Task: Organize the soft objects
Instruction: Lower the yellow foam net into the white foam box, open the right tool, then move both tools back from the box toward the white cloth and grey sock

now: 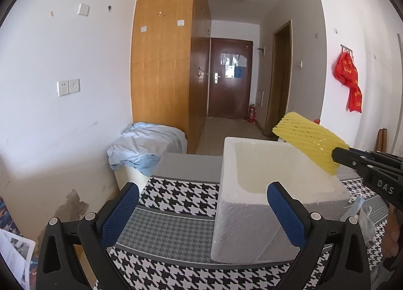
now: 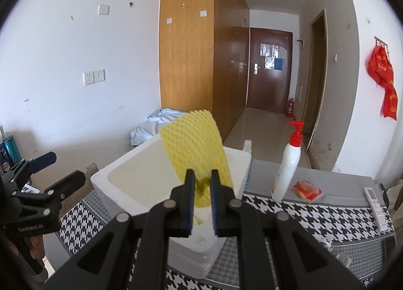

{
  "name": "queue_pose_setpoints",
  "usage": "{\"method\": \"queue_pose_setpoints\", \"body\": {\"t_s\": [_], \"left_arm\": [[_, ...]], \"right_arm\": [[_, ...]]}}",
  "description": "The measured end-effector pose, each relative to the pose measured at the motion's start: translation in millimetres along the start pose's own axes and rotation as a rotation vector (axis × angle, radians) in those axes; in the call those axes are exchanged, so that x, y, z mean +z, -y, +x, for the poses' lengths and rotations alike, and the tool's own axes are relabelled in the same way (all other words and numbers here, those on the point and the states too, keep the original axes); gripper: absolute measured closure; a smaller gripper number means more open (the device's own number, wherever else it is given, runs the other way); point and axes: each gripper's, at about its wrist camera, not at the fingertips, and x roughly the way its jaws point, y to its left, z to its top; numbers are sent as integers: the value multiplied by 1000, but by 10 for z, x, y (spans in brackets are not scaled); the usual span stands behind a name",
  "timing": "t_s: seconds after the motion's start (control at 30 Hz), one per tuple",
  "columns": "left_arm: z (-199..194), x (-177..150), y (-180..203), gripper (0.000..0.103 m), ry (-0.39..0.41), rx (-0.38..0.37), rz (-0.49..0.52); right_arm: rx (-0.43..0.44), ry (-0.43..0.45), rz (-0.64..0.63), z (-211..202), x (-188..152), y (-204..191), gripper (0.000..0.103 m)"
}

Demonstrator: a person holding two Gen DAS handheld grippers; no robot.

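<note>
My right gripper [image 2: 202, 184] is shut on a yellow foam net sleeve [image 2: 196, 149] and holds it in the air above a white foam box [image 2: 121, 189]. In the left wrist view the sleeve [image 1: 309, 141] hangs over the far right rim of the box [image 1: 236, 217], held by the right gripper [image 1: 340, 156]. My left gripper [image 1: 202, 202] is open and empty, low in front of the box's near left corner. It also shows at the left of the right wrist view [image 2: 53, 169]. The box's inside looks bare.
The box stands on a table with a houndstooth cloth [image 1: 176, 189]. A white pump bottle [image 2: 287, 171], a red packet [image 2: 307, 190] and a white remote [image 2: 376, 208] lie to the right. A blue mask [image 1: 354, 205] lies by the box. Crumpled blue fabric [image 1: 148, 146] sits beyond the table.
</note>
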Motion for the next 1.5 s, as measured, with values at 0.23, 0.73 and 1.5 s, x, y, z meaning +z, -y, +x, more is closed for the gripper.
{"method": "queue_pose_setpoints", "body": {"t_s": [0.23,0.73,1.5], "left_arm": [[-61,-51,-40,1,-1,0,-1],[-84,-110,-54,1,-12,-22,4],[-339,-138,101,1,-14,-46,-3]], "right_arm": [[5,-20,-8,108,22,-90,88],[52,-48,6,260,25,-174,33],[64,35,12,-414,-298,-170,15]]}}
